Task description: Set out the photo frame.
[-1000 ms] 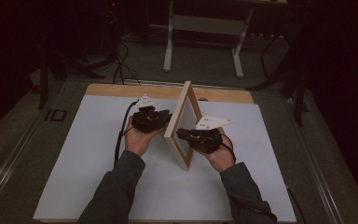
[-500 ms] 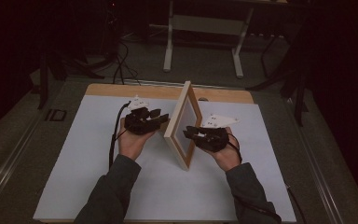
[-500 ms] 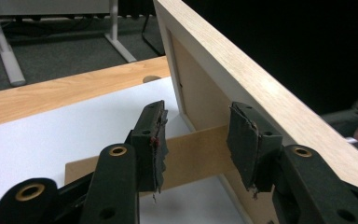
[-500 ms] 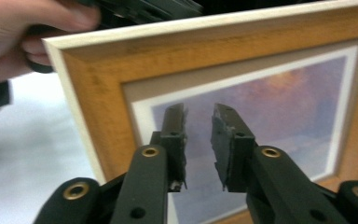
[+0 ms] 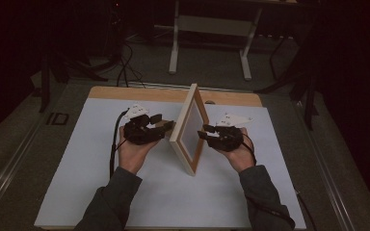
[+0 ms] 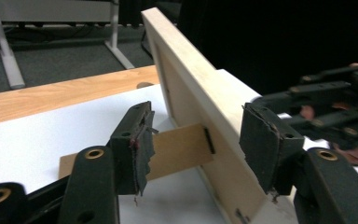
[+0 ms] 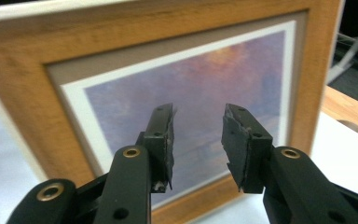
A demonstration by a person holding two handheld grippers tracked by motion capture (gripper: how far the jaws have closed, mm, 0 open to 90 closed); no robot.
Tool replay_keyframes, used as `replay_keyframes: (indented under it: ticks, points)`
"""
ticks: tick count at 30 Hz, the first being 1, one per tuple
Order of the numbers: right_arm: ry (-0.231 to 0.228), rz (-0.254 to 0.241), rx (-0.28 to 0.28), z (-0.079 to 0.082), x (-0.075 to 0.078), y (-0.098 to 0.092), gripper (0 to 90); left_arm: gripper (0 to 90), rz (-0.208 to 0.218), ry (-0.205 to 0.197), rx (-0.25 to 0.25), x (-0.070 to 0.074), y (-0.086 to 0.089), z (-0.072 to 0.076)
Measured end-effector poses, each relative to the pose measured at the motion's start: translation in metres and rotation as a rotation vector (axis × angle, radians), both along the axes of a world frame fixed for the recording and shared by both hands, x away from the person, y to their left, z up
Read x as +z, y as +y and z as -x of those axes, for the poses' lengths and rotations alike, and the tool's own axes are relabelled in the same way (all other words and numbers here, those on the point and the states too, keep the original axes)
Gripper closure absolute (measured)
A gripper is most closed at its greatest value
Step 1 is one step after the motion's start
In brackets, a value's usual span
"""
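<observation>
Looking down from the high view, I had the picture frame [image 5: 189,129] standing upright mid-table on the white mat [image 5: 77,192], left gripper [image 5: 160,126] at its back, right gripper [image 5: 203,133] facing its glass.

Through the left gripper view my jaws were spread wide around the frame's pale edge, the cardboard stand [image 6: 177,149] angled out between them, nothing pinched.

Through the right gripper view the jaws stood apart, empty, close to the print. I judged it best to steady the front lightly while working the stand, avoiding tipping.
</observation>
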State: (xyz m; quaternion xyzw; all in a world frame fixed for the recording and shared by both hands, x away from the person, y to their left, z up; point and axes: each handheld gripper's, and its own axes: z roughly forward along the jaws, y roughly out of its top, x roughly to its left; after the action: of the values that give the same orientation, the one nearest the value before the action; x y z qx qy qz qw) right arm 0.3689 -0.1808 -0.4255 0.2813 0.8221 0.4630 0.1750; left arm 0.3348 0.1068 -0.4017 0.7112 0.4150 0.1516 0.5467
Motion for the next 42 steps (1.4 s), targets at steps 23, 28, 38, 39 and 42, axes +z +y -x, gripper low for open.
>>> replay_keyframes:
  ticks: [23, 28, 38, 39, 42]
  points:
    - [0.01, 0.016, -0.057, -0.016, 0.005, -0.016, 61.0, 45.6, -0.065, 0.004, -0.049, -0.009, -0.029, 0.024]
    - [0.021, 0.011, -0.056, -0.02, 0.004, -0.015, 63.1, 52.7, -0.087, -0.011, -0.029, -0.011, -0.035, 0.029]
    - [0.023, 0.008, -0.064, -0.023, 0.003, -0.011, 61.9, 50.0, -0.079, 0.041, 0.007, -0.027, -0.045, 0.029]
    - [0.024, 0.008, -0.065, -0.023, 0.003, -0.012, 61.9, 50.7, -0.071, 0.047, 0.007, -0.028, -0.045, 0.029]
    - [0.025, 0.008, -0.068, -0.024, 0.003, -0.013, 61.8, 53.7, -0.062, 0.044, 0.014, -0.027, -0.046, 0.03]
